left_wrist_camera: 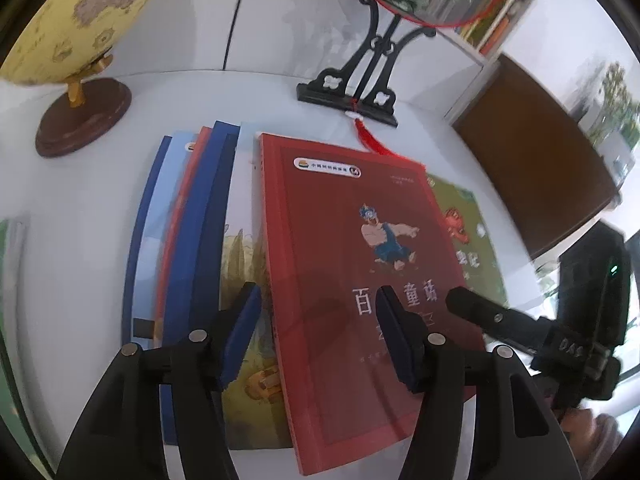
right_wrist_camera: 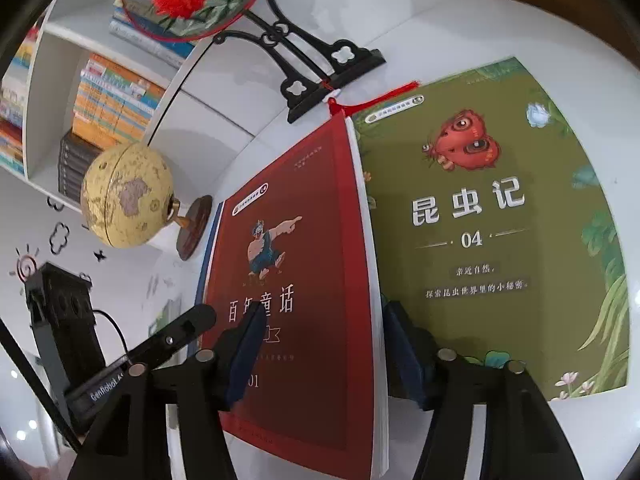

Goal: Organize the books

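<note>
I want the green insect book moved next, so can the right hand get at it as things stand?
Probably yes. The green insect book lies flat and mostly uncovered, with the right tongs open beside its near left edge. Only the red book overlaps that edge and would hinder a grip there.

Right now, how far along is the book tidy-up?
Done: several books lie overlapped in a row left of the red book. In hand: the red book sits on that row, overlapping the green book; left gripper and right gripper are over it, jaws apart, nothing clamped. Left: the green book lies flat on the table, ungathered.
</note>
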`<action>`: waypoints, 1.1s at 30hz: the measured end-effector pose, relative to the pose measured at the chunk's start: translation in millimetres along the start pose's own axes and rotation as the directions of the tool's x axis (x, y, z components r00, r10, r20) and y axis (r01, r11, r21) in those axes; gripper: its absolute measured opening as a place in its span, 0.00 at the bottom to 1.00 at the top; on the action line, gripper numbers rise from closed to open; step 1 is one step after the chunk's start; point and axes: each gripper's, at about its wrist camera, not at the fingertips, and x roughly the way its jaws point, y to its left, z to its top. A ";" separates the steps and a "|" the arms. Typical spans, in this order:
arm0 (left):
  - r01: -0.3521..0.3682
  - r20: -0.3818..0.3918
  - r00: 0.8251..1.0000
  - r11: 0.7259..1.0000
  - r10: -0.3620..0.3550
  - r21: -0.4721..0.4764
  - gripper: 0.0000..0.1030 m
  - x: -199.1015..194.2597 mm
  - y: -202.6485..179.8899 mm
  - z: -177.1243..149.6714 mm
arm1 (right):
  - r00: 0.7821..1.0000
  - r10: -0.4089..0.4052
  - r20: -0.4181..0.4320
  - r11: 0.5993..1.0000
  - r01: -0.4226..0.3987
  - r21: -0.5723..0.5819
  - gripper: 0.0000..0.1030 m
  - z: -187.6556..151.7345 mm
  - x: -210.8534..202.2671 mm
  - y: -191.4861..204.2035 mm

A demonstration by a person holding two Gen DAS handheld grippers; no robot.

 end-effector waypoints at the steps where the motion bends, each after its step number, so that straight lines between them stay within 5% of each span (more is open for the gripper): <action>1: 0.017 0.007 1.000 1.000 -0.017 -0.016 0.54 -0.1 2.5 0.1 | 1.000 0.008 0.002 1.000 -0.008 -0.002 0.58 -0.2 0.7 0.3; 4: 0.051 -0.003 0.999 0.998 -0.051 -0.049 0.55 1.6 6.6 3.6 | 1.000 0.028 0.004 0.999 -0.027 -0.033 0.59 -0.3 3.3 2.0; 8: 0.164 -0.018 0.986 0.980 -0.167 -0.112 0.76 7.6 9.6 10.2 | 0.999 0.052 -0.005 0.999 -0.052 0.003 0.59 2.3 4.3 -1.3; 13: 0.154 -0.030 0.987 0.981 -0.159 -0.117 0.78 8.9 4.1 11.8 | 0.998 0.062 0.004 0.998 -0.062 0.008 0.59 1.2 3.5 -1.0; 20: 0.218 0.002 0.975 0.963 -0.221 -0.158 0.67 -3.6 0.5 15.2 | 1.000 -0.015 0.006 1.000 0.015 -0.009 0.59 5.7 -2.3 6.0; 25: 0.267 0.021 0.963 0.945 -0.267 -0.188 0.67 -3.0 -3.9 14.9 | 0.994 0.075 0.083 0.997 -0.074 -0.021 0.59 12.8 -25.9 9.7; 27: 0.270 0.031 0.962 0.943 -0.270 -0.193 0.67 -0.7 -3.9 15.3 | 0.997 0.030 0.074 0.999 -0.028 -0.039 0.59 12.8 -24.7 10.8; 29: 0.280 0.028 0.960 0.937 -0.280 -0.208 0.61 1.5 -1.4 15.4 | 0.996 0.029 0.081 1.000 -0.028 -0.010 0.52 11.7 -24.7 5.5; 31: 0.301 0.034 0.953 0.927 -0.301 -0.226 0.47 0.4 2.1 15.8 | 0.992 0.031 0.121 0.999 -0.036 0.034 0.33 10.1 -30.5 -2.7; 33: 0.333 0.040 0.942 0.911 -0.334 -0.244 0.39 -2.2 2.6 18.2 | 0.990 0.005 0.138 0.998 -0.012 0.054 0.28 10.9 -34.1 -6.9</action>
